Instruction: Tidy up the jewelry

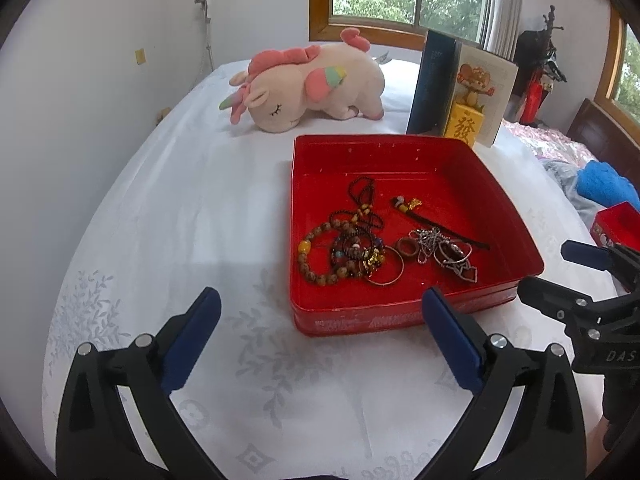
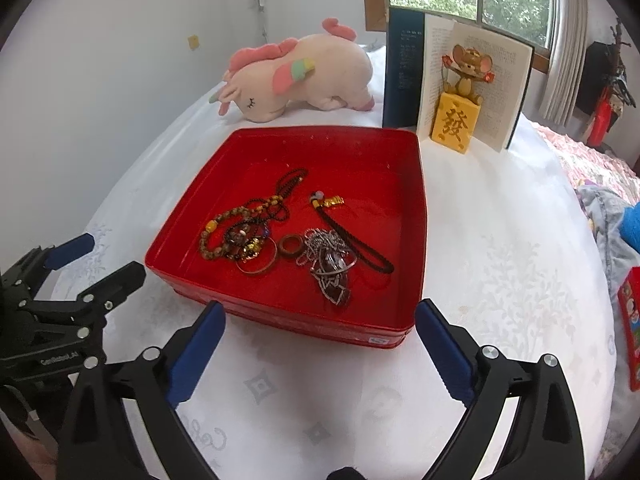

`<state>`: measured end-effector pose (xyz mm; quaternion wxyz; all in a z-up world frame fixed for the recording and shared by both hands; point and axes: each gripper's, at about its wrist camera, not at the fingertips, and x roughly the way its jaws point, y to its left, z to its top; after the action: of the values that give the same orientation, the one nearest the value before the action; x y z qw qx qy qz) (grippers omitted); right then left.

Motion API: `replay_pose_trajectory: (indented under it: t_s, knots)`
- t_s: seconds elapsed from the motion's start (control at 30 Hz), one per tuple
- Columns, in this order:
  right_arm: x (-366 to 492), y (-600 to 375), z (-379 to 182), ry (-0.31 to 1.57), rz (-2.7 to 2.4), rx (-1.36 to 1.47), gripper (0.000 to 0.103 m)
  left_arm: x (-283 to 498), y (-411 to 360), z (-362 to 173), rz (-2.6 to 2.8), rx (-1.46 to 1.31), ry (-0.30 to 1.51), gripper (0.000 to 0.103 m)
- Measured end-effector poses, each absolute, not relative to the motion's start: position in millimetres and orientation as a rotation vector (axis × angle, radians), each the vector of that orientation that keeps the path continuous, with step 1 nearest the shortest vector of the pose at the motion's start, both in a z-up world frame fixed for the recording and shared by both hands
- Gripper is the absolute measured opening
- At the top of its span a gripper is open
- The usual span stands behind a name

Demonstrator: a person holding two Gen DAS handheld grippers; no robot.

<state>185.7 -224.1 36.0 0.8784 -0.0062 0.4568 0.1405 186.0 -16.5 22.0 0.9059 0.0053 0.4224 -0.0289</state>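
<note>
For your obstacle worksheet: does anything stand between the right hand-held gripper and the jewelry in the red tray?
Only the red tray's near wall. The right hand-held gripper is open just before it; the jewelry lies uncovered inside.

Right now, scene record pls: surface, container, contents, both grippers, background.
surface: white patterned cloth
container: red tray, open, on the cloth
contents: bead bracelets, brown ring, silver chain pile, black cord with gold charm
left gripper: open, empty, at the tray's near edge
right gripper: open, empty, at the tray's near edge
background: plush unicorn, open book, mouse figurine
</note>
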Motion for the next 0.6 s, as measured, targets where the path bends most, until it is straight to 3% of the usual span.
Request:
replay_pose_trajectory:
  t_s: [0.6]
  knots:
    - [184.1,-232.2,24.5,0.967,0.266,0.014,0.096,192.9,-9.4,7.2,-0.025,0.007,0.909,0.1]
